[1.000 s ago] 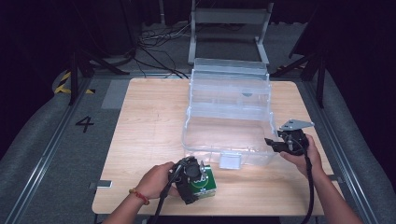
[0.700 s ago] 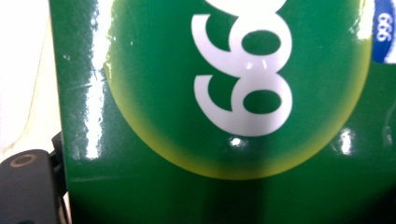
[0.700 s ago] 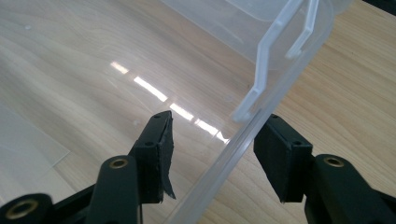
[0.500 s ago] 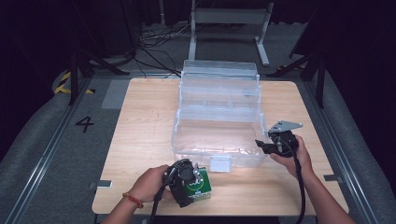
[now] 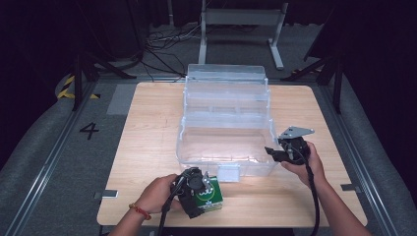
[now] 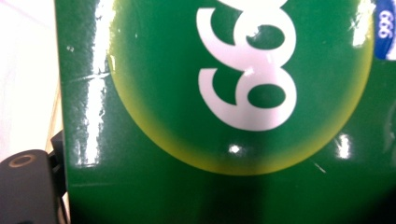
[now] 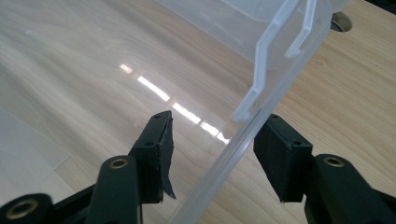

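Wooden worktop [image 5: 147, 128]: clear bin [image 5: 226, 142] mid-worktop, empty. Green box [image 6: 224, 112] at near edge, left gripper [image 5: 194, 189] on it, grip unclear. Right gripper [image 7: 212, 154] half open, straddling bin rim. Loading not yet done.

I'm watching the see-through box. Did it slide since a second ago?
Yes. The clear box has slid toward the left edge of the table, and its right side now sits further from the table's right edge.
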The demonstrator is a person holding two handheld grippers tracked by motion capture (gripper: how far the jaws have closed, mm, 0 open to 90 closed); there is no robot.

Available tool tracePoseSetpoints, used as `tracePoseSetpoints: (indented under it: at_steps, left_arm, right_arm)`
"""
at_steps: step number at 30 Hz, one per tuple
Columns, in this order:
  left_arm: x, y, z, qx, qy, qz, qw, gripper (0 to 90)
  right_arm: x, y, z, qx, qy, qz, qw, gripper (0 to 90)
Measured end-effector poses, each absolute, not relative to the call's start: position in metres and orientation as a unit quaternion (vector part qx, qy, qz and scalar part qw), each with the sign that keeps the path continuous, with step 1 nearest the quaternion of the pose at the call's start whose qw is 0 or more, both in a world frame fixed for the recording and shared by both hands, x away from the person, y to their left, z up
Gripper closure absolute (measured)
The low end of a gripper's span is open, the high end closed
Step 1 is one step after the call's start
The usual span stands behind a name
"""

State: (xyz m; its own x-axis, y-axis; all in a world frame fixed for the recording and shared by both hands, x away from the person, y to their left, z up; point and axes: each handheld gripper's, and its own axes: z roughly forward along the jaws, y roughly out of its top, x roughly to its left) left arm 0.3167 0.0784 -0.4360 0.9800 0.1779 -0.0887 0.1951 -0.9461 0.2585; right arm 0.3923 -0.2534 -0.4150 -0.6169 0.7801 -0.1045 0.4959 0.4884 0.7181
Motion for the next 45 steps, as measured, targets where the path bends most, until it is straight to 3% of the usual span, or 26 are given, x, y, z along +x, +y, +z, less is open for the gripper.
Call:
tracePoseSetpoints:
  at_steps: [11,20,26,45]
  left_arm:
    - [0.317,0.078,-0.436,0.986,0.091,-0.033,0.133,11.6]
    - [0.317,0.077,-0.436,0.987,0.095,-0.032,0.128,11.5]
    - [0.317,0.077,-0.436,0.987,0.095,-0.033,0.127,11.6]
    - [0.310,0.075,-0.421,0.989,0.062,-0.023,0.134,14.6]
  right_arm:
    - [0.367,-0.296,-0.386,0.326,0.829,0.392,0.232,27.5]
    - [0.350,-0.356,-0.424,0.354,0.834,0.353,0.234,27.7]
    - [0.352,-0.384,-0.461,0.413,0.814,0.350,0.211,27.6]
    - [0.344,-0.387,-0.482,0.429,0.814,0.342,0.193,27.8]
